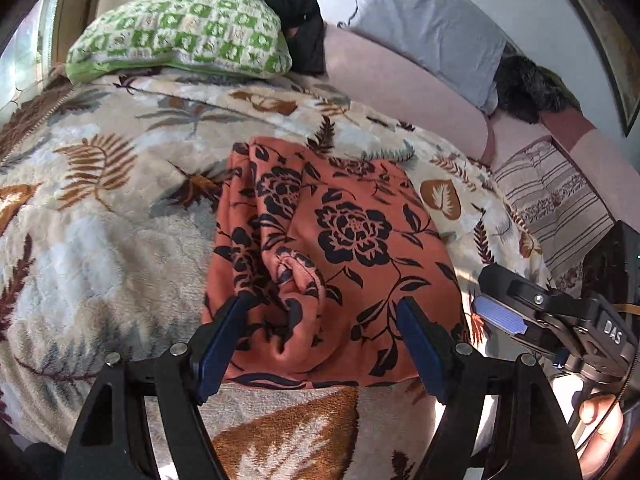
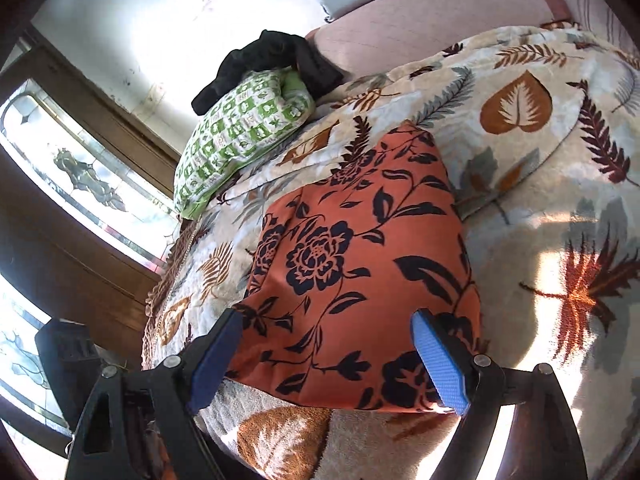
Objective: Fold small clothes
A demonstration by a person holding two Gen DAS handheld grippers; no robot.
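The orange floral garment (image 1: 344, 248) looked like soft matt fleece, the leaf-print blanket (image 1: 100, 216) plush and fuzzy (almost furry); the gripper pads (image 2: 442, 364) were ribbed blue rubber on matt black plastic.

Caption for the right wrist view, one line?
Open right gripper hovers above a folded orange floral garment lying on a leaf-print blanket.

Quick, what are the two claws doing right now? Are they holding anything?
Left claw: open, holding nothing, above the orange flowered cloth.
Right claw: open, holding nothing, above the same cloth.
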